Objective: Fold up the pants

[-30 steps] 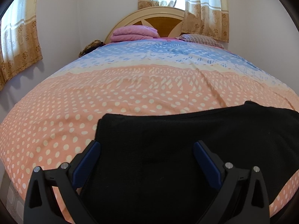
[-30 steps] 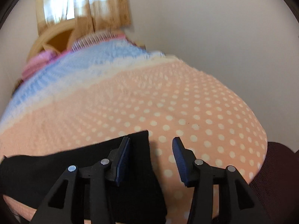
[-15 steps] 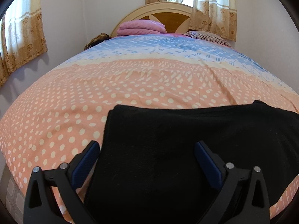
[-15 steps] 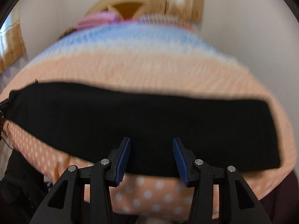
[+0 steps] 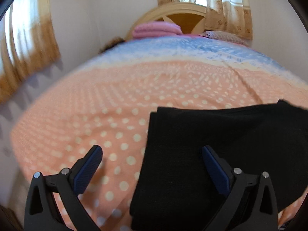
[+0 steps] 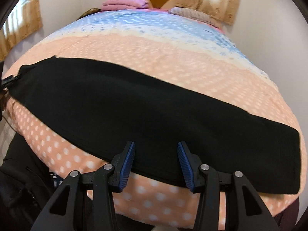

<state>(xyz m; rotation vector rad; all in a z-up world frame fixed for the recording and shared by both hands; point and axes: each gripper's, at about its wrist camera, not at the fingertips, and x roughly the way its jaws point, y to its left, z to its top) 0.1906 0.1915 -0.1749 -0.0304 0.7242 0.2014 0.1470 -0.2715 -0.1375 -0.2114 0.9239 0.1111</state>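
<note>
The black pants (image 6: 144, 104) lie flat as one long folded strip across the near part of the bed. In the left wrist view their left end (image 5: 221, 144) fills the lower right. My left gripper (image 5: 152, 157) is open and empty, hovering over the left edge of the pants, its right finger above the cloth and its left finger above the bedspread. My right gripper (image 6: 156, 157) is open and empty, over the near long edge of the pants around the middle of the strip.
The bed has a peach, white-dotted and blue bedspread (image 5: 134, 88). Folded pink blankets (image 5: 156, 29) and a pillow (image 6: 190, 13) lie by the wooden headboard (image 5: 184, 13). Curtains (image 5: 25, 44) hang left and behind. Dark cloth (image 6: 17, 182) lies below the bed's near left edge.
My left gripper has shifted left, so the pants' left edge now sits between its fingers. My right gripper swung from the right end to the near long edge and moved closer.
</note>
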